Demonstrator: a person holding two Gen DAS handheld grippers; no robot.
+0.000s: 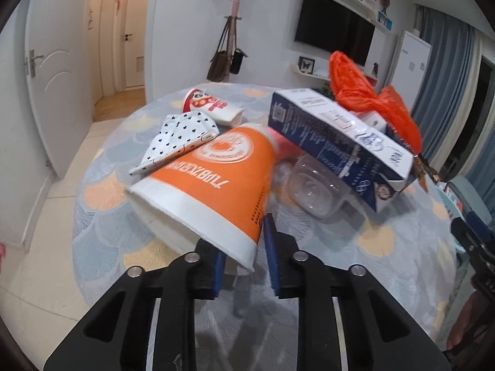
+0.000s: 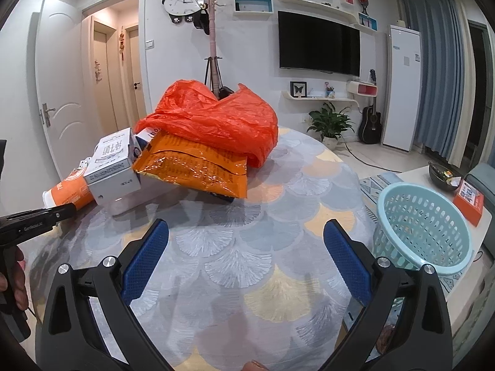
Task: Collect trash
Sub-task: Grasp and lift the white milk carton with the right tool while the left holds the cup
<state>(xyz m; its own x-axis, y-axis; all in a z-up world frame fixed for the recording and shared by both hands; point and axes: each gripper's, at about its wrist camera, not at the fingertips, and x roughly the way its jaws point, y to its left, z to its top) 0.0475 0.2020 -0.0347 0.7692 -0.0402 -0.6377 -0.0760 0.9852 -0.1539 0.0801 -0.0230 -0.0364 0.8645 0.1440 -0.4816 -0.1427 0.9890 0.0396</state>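
Around you: white walls, a black TV [image 2: 319, 44] mounted on the far wall under a curved white shelf [image 2: 318, 3] with small coloured boxes. Panda wall clock [image 2: 183, 1] behind a pink coat stand [image 2: 212, 34]; bags hang from it. White doors [image 2: 60, 92] on your left open onto a warm-lit corridor. Blue curtains [image 2: 439, 74] on your right, a tall white cabinet unit [image 2: 402, 86] beside them, guitar [image 2: 372, 120] and potted plant [image 2: 329, 122] at its foot. Pale tiled floor [image 1: 43, 216].

Left wrist view close behind orange cup [image 1: 213, 182], right wrist view farther back, both facing table [image 2: 247, 247]
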